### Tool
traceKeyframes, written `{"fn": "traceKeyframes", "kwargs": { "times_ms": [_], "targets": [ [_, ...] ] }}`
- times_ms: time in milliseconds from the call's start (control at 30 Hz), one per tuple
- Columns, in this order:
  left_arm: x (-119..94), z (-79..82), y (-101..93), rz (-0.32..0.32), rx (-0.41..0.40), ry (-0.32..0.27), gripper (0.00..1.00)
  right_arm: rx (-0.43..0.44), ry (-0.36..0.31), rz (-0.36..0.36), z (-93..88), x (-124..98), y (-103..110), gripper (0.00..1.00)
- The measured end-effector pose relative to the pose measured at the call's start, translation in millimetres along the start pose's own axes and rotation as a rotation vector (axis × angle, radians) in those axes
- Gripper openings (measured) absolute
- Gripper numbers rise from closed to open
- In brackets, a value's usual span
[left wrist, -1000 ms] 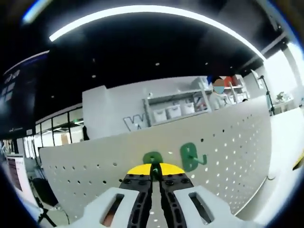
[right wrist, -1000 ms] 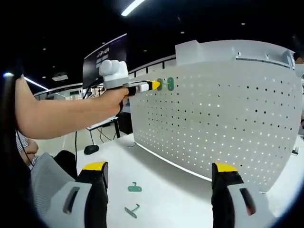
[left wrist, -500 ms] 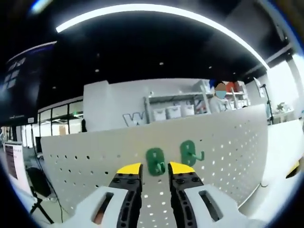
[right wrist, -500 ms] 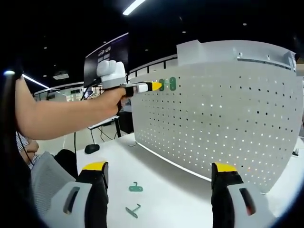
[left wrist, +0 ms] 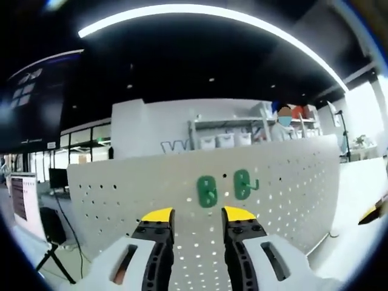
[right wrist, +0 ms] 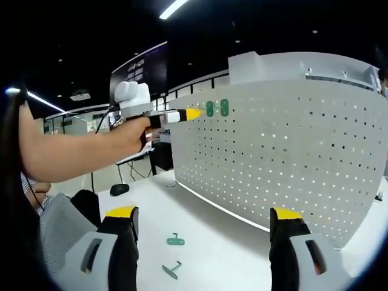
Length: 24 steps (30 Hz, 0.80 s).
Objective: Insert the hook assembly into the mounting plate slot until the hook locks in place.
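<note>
— What is the biggest thing here?

— A white table (right wrist: 230, 242), and standing on it a large white pegboard (right wrist: 285, 157), upright and full of small holes. In the left gripper view the same board runs across the middle of the picture.

— And the task's pieces?

— Two green mounting plates sit side by side high on the board. The left plate (left wrist: 207, 191) is a bare oval with two dark holes; the right plate (left wrist: 242, 183) carries a green hook (left wrist: 253, 184) that sticks out toward the right. In the right gripper view both plates appear as small green ovals near the board's top edge.

— What about the claws?

— The left claw (left wrist: 197, 216) is open, its yellow-tipped jaws apart with nothing between them, just short of the bare plate. In the right gripper view it shows at the end of a person's outstretched hand (right wrist: 130, 130), its yellow tip near the plates. The right claw (right wrist: 203, 213) is wide open and holds nothing, above the table.

— Anything smaller?

— A loose green plate (right wrist: 176, 240) lies flat on the table, and just beside it a loose green hook (right wrist: 171, 270).
</note>
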<state>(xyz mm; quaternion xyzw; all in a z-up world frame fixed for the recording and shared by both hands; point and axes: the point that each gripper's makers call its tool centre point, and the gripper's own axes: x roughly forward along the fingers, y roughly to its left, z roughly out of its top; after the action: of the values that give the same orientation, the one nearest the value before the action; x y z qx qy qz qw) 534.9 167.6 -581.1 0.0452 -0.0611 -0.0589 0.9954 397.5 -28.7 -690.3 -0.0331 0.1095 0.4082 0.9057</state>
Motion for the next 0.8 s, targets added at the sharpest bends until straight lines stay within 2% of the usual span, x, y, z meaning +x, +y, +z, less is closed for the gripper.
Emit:
{"fn": "traceKeyframes", "kwargs": {
  "times_ms": [333,800],
  "targets": [
    [-20.0,-13.4,13.3,0.011,-0.010,0.031,0.35,-0.008,0.003,0.023,0.4,4.9,6.2,0.87],
    [-52.7,-26.0,17.7,0.004,-0.016,0.055,0.37,-0.014,0.019,0.049,-4.3,9.1,13.8,0.86]
  ]
}}
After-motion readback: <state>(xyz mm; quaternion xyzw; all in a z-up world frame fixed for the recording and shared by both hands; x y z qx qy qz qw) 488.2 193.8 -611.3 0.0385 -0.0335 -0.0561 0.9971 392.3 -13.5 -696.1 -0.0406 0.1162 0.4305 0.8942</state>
